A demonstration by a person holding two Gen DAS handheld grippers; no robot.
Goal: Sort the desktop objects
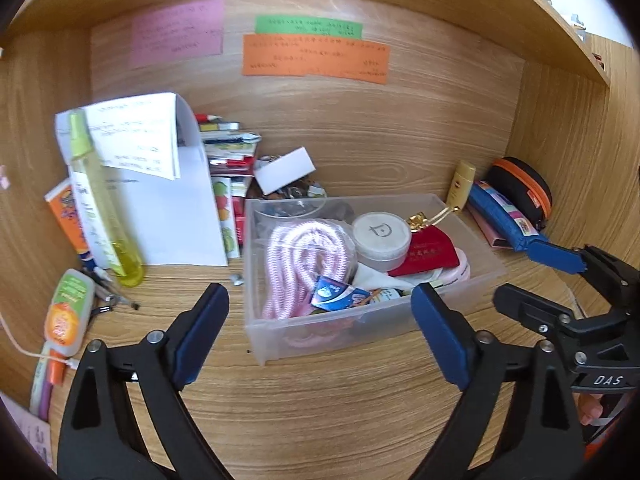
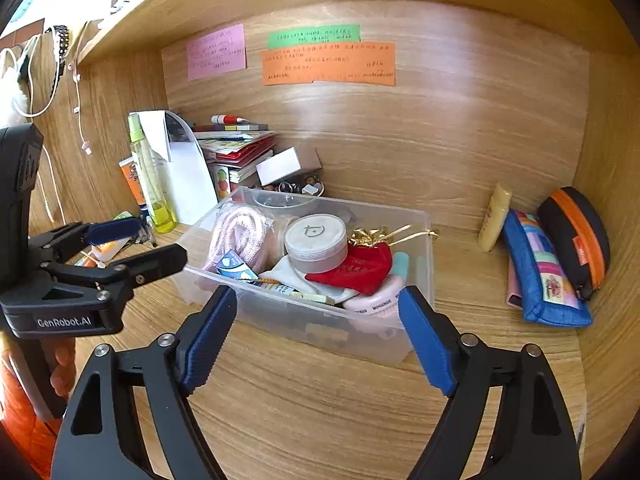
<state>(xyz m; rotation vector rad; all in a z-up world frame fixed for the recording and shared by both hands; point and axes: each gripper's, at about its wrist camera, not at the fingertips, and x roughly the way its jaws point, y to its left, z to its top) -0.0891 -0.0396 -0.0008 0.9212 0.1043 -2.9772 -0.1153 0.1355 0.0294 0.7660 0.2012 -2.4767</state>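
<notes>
Both tongs, left tongs (image 1: 320,320) and right tongs (image 2: 318,320), gape wide before the crowded clear bin (image 1: 344,332), yellow spray bottle (image 1: 100,204) leftward.

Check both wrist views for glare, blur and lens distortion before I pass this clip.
Left wrist view: strong fisheye bending of the shelf edge, overexposed top right corner, yellow spray bottle slightly soft. Right wrist view: same barrel curve, blown-out top left, mild sheen on the back panel, clear plastic bin sharp.
</notes>
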